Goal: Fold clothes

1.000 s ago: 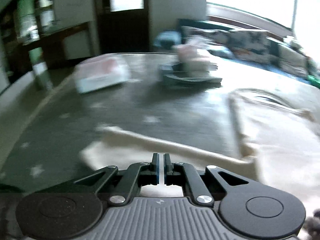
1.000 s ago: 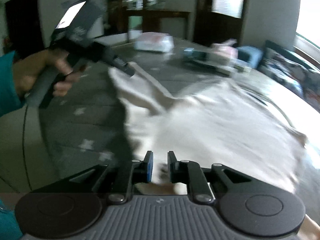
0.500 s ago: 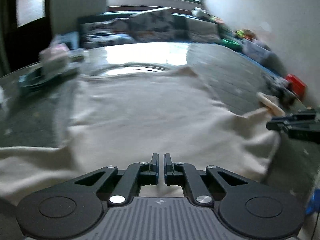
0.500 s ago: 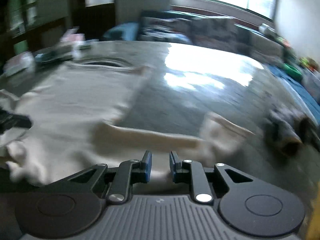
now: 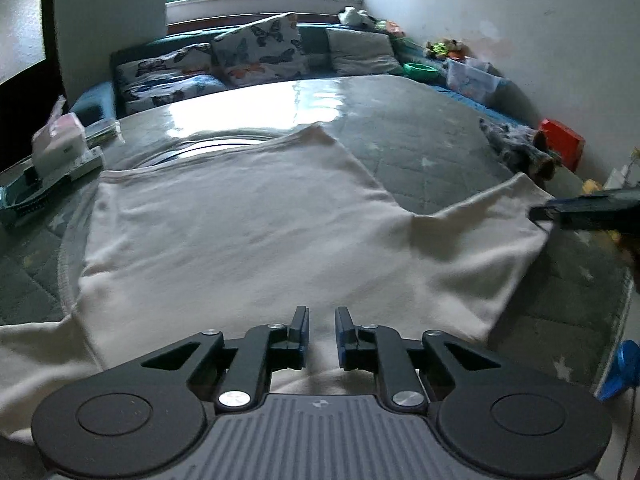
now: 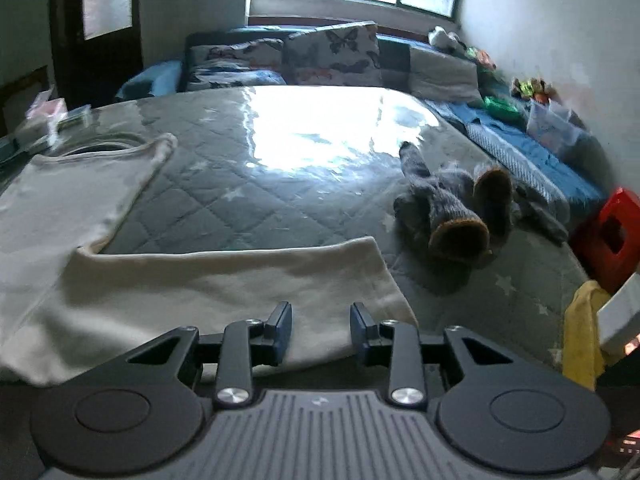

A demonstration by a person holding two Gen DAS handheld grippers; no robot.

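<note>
Shirt (image 5: 248, 236) flatter now; socks (image 6: 452, 208) right-view only

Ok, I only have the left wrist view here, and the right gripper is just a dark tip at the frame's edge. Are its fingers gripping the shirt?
Observer: No. The right gripper has its fingers apart and opening; the sleeve lies under them, unpinched.
Reviewer: Anything close by on its right?
Observer: A yellow cloth sits off to the right, apart from the sleeve.
</note>
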